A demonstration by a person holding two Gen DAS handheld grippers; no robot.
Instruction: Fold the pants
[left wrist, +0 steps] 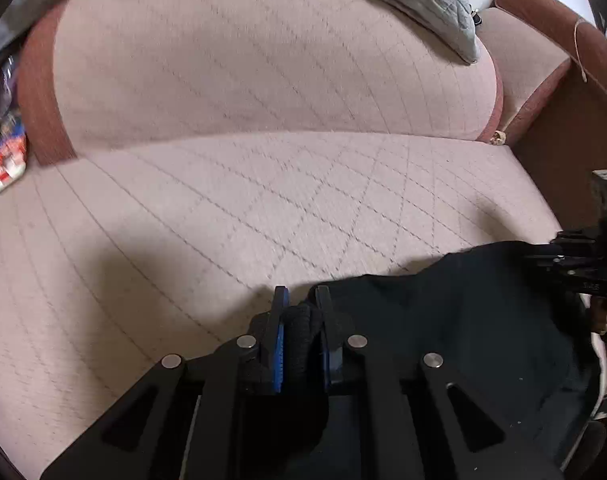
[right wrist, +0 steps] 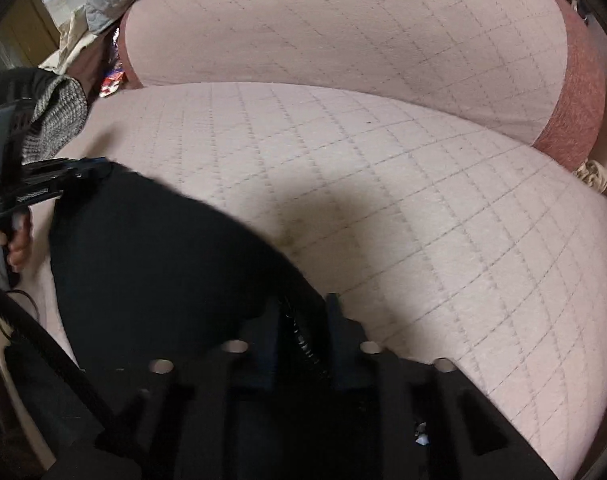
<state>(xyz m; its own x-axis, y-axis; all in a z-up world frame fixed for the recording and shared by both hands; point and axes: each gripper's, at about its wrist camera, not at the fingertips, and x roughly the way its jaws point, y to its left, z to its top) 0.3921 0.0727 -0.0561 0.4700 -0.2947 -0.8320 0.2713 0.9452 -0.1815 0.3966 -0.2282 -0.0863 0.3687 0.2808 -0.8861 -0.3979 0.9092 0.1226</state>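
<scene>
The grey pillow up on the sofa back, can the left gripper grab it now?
Probably not yet. The left gripper is shut on the black pants, and the grey pillow lies apart, beyond the sofa's seat.

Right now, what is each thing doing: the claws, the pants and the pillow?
Left claw: shut on the black pants' bunched edge.
Right claw: shut on the pants' edge too.
Black pants: spread between both claws on the sofa seat.
Grey pillow: resting against the sofa back.
</scene>
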